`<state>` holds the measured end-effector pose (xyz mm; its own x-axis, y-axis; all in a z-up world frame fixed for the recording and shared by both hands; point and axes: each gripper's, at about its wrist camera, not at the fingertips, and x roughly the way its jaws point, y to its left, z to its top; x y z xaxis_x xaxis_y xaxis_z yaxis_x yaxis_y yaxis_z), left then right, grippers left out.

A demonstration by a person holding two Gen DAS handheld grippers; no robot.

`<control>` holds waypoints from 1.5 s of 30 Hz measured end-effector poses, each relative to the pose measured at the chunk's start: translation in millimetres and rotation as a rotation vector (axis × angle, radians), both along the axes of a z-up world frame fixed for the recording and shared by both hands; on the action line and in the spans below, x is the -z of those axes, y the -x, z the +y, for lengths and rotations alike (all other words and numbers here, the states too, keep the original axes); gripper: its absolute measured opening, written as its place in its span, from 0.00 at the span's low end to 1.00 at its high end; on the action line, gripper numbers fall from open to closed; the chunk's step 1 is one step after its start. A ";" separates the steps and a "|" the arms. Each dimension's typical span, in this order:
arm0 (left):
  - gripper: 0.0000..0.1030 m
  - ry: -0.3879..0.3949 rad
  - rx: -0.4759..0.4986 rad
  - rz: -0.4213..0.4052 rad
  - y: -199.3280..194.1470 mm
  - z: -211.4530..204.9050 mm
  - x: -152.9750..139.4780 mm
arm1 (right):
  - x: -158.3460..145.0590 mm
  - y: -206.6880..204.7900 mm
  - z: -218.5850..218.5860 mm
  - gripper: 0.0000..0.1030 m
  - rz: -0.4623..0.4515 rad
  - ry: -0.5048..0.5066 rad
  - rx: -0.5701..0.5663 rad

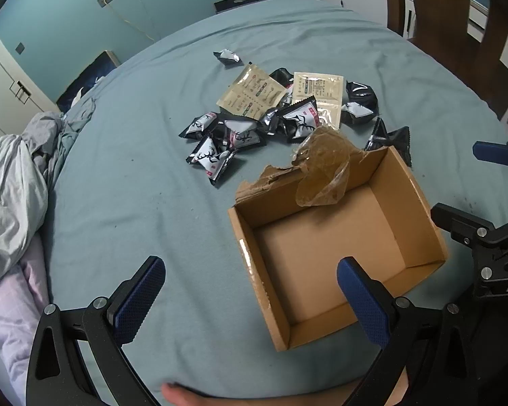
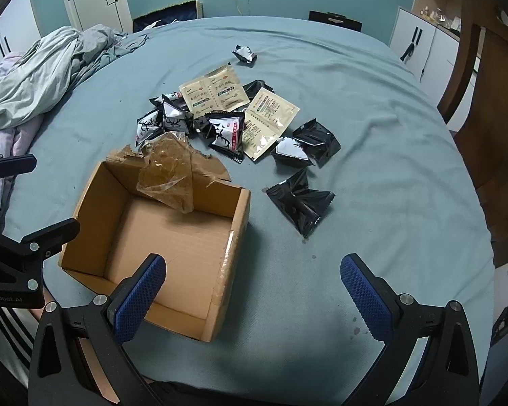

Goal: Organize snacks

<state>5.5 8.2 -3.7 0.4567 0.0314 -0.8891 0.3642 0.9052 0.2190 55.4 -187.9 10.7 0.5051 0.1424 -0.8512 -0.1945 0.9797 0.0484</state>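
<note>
1. On the teal bed sheet (image 1: 135,186), an open cardboard box (image 1: 420,209) sits upright, mouth up, clear tape (image 1: 321,172) curling over its torn far wall.
2. Just beyond it lie black deer-print snack packets (image 2: 225,132) and beige sachets (image 2: 216,93); their print is unreadable.
3. The left gripper (image 1: 250,291) and right gripper (image 2: 252,287) hover spread wide, holding nothing.

I've got the L gripper (image 1: 250,299) wide open, nothing btwn the pads, hovering over the bed sheet (image 1: 145,203) by the near-left corner of the cardboard box (image 1: 420,209). Box is empty, torn flap w/ crumpled tape (image 1: 321,165) at its far wall. Snack packets (image 1: 220,145) piled just beyond. R gripper (image 1: 484,223) at right edge.
</note>
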 end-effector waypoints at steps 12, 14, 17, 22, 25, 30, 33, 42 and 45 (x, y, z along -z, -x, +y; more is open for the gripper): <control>1.00 0.006 -0.007 0.004 -1.0 0.9 -1.4 | 1.0 0.3 -0.5 1.00 0.003 -0.006 0.005; 1.00 0.006 -0.007 0.004 -1.0 0.8 -1.5 | 0.9 0.5 -0.3 1.00 0.003 -0.005 0.006; 1.00 0.008 -0.007 0.003 -1.0 0.9 -1.7 | 1.1 0.7 -0.3 1.00 0.003 -0.004 0.006; 1.00 0.006 -0.008 0.005 -1.3 1.0 -2.1 | 1.3 0.7 0.1 1.00 0.003 -0.004 0.006; 1.00 0.006 -0.008 0.004 -1.7 1.0 -2.5 | 1.3 0.3 -0.2 1.00 0.004 -0.004 0.006; 1.00 0.005 -0.008 0.005 -1.6 1.5 -2.4 | 1.8 0.8 0.0 1.00 0.006 -0.006 0.008; 1.00 0.005 -0.010 0.002 -1.6 2.0 -2.7 | 1.5 0.7 -0.4 1.00 0.005 -0.008 0.008; 1.00 0.003 -0.019 0.006 -3.0 3.0 -1.0 | 1.0 -3.3 -10.6 1.00 0.017 -0.046 0.041; 1.00 0.003 -0.015 0.005 -2.5 2.0 -1.0 | 1.3 -5.5 -14.6 1.00 0.027 -0.060 0.055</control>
<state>8.0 10.1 -2.6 0.4519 0.0360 -0.8914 0.3515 0.9112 0.2150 61.0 -202.5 9.4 0.4909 0.1664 -0.8552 -0.1382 0.9840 0.1121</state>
